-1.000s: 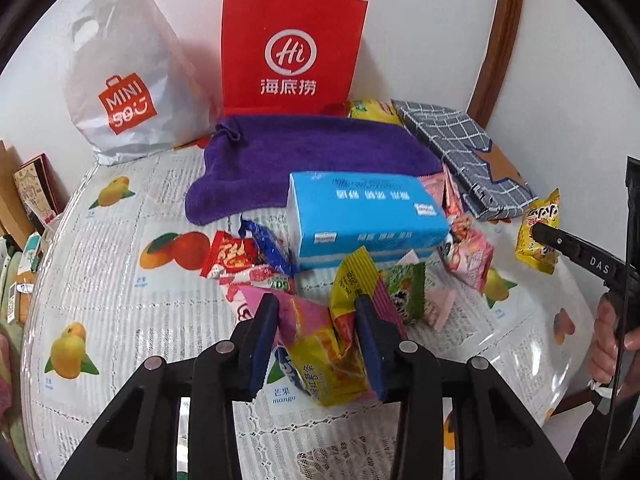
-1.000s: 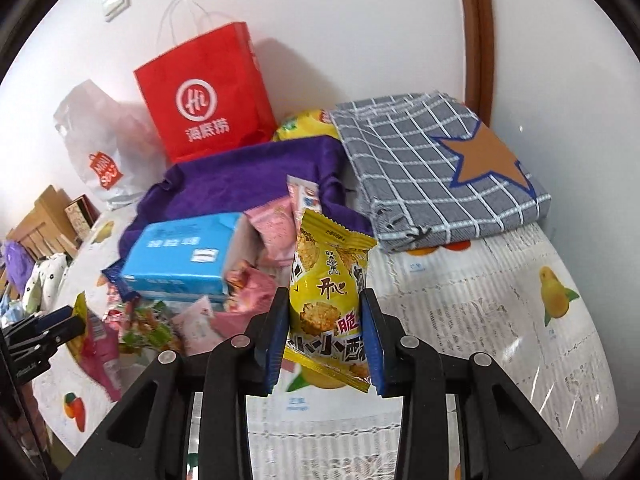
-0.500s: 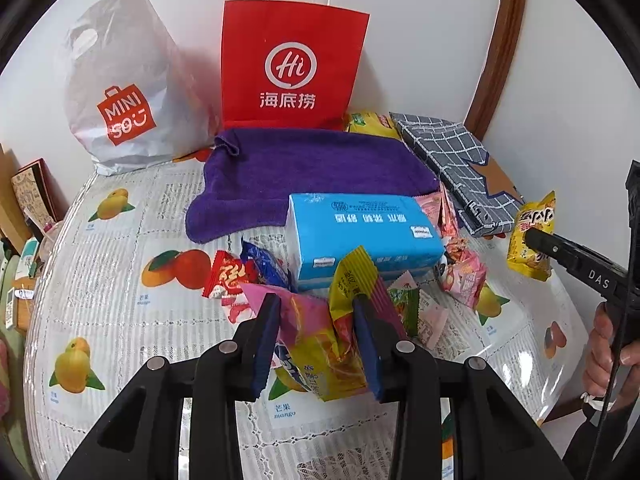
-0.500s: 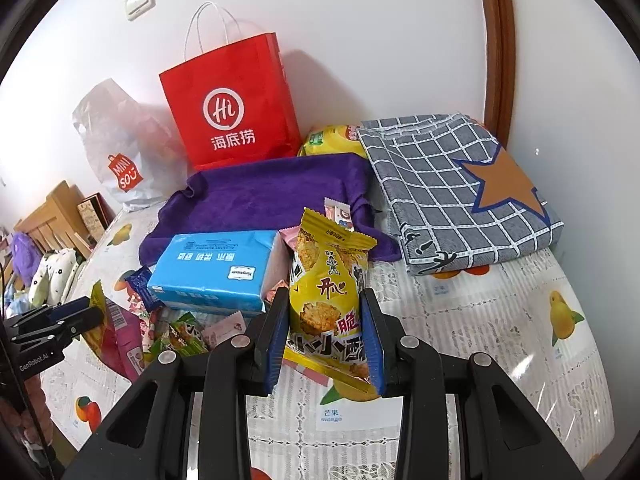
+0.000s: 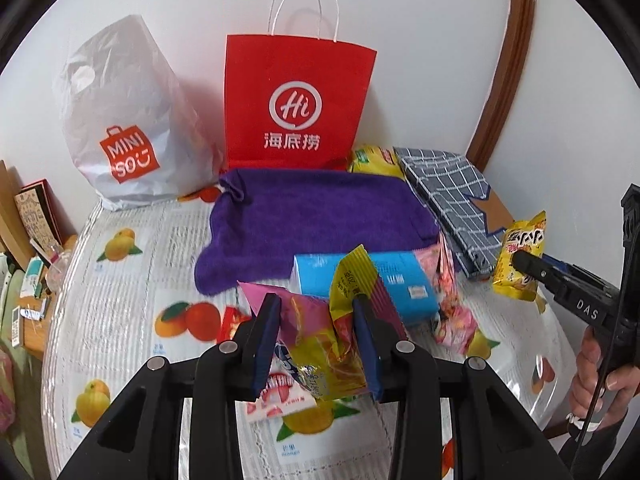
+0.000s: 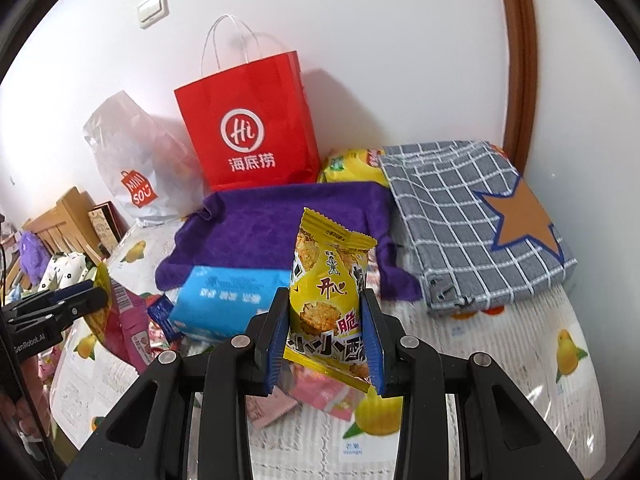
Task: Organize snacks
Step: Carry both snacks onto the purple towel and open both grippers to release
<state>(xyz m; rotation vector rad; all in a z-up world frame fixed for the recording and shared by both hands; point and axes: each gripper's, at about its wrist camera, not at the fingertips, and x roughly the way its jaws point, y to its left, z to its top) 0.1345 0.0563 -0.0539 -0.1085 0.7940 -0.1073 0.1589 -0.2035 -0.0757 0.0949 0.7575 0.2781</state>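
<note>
My left gripper (image 5: 316,312) is shut on a crumpled pink and yellow snack packet (image 5: 320,340), held up above the table. The right gripper (image 6: 325,312) is shut on a yellow cracker packet (image 6: 328,292), also lifted. In the left wrist view that yellow cracker packet (image 5: 520,260) hangs at the far right in the right gripper (image 5: 528,264). The right wrist view shows the left gripper (image 6: 94,298) at the left edge with the pink packet (image 6: 124,328). More small snack packets (image 5: 452,304) lie around a blue tissue pack (image 5: 384,280). A red paper bag (image 5: 296,104) stands open-topped by the wall.
A purple towel (image 5: 316,216) lies behind the tissue pack. A white plastic shopping bag (image 5: 124,120) stands left of the red bag. A folded grey checked cloth (image 6: 472,216) with a star lies at the right. The round table (image 5: 120,272) has a fruit-print cover. A hand (image 5: 600,376) holds the right gripper.
Both grippers have risen and pulled back with their packets still held. The table and the bags now sit lower and farther off in both views.
</note>
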